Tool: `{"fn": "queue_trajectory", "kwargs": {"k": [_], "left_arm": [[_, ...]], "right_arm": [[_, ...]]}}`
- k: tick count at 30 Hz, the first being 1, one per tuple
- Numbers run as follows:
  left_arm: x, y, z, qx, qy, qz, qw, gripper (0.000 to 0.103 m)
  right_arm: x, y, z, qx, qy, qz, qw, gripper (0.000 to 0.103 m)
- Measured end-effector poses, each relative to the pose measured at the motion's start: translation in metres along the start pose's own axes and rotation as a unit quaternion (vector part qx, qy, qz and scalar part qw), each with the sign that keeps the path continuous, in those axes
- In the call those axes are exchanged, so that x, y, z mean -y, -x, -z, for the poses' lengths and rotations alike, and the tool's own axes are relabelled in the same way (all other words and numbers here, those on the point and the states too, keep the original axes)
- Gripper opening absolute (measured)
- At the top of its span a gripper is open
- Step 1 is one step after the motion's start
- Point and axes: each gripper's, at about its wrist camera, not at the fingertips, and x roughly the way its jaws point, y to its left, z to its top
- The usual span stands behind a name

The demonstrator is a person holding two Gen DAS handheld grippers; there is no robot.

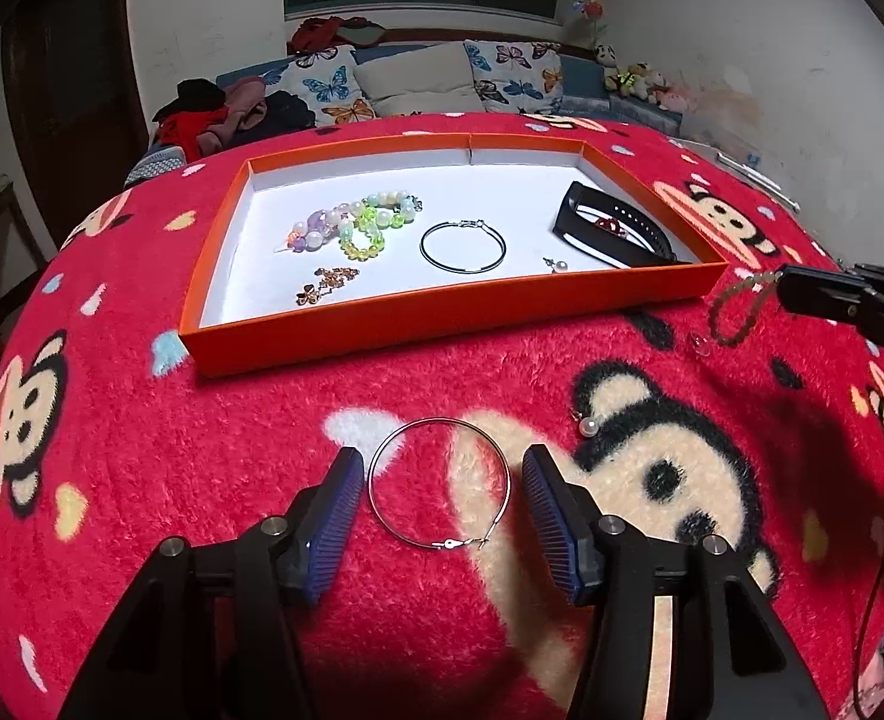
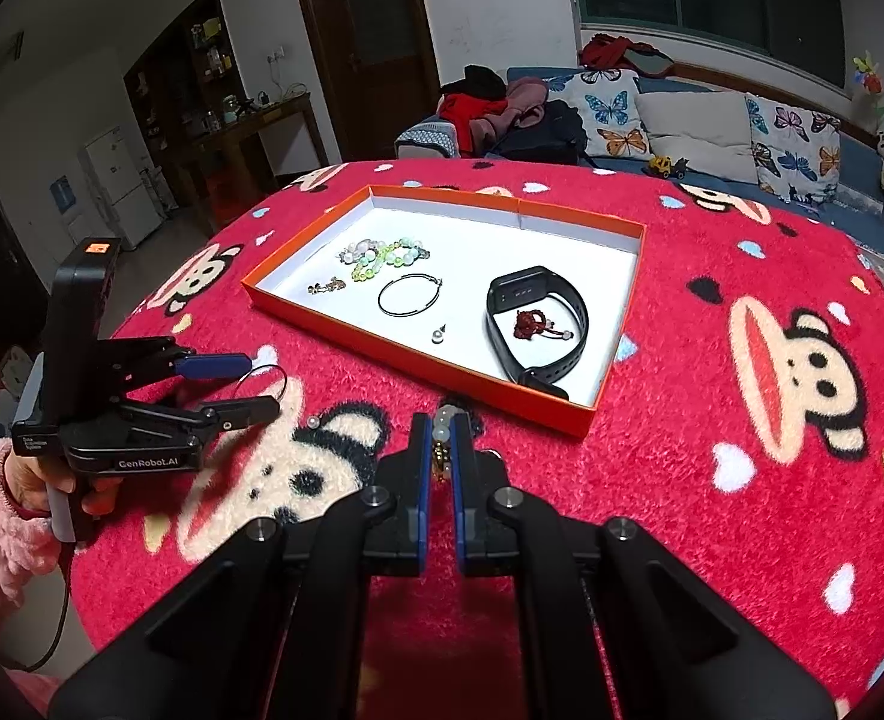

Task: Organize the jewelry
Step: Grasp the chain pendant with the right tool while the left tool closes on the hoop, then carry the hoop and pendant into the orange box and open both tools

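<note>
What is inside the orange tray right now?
Inside the orange tray: beaded bracelets, a gold chain piece, a hoop earring, a pearl stud and a black smartwatch ringing a red charm. Nothing looks covered.

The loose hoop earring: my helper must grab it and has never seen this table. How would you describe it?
Find the orange tray on the red blanket. In front of it, outside the tray, a thin silver hoop lies flat between the left tool's open fingers. Its twin lies inside the tray.

A red fleece monkey-print blanket (image 1: 213,456) carries a shallow orange cardboard tray (image 1: 442,313), a thin silver hoop earring (image 1: 438,483) and a small pearl earring (image 1: 587,426)
</note>
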Motion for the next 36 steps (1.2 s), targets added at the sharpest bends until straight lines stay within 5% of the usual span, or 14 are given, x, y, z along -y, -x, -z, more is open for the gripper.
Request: {"fn": "queue_trajectory", "kwargs": {"k": [23,36], "left_arm": [[0.002,0.009,-0.004,0.019,-0.018,0.011,0.9996,0.052],[-0.026,0.021,-0.075,0.077,0.003,-0.005,0.9970,0.052]], "right_arm": [[-0.005,0.007,-0.012,0.015,0.010,-0.003,1.000,0.007],[0.002,-0.018,-0.053,0.036,0.010,-0.006,0.999,0.007]]}}
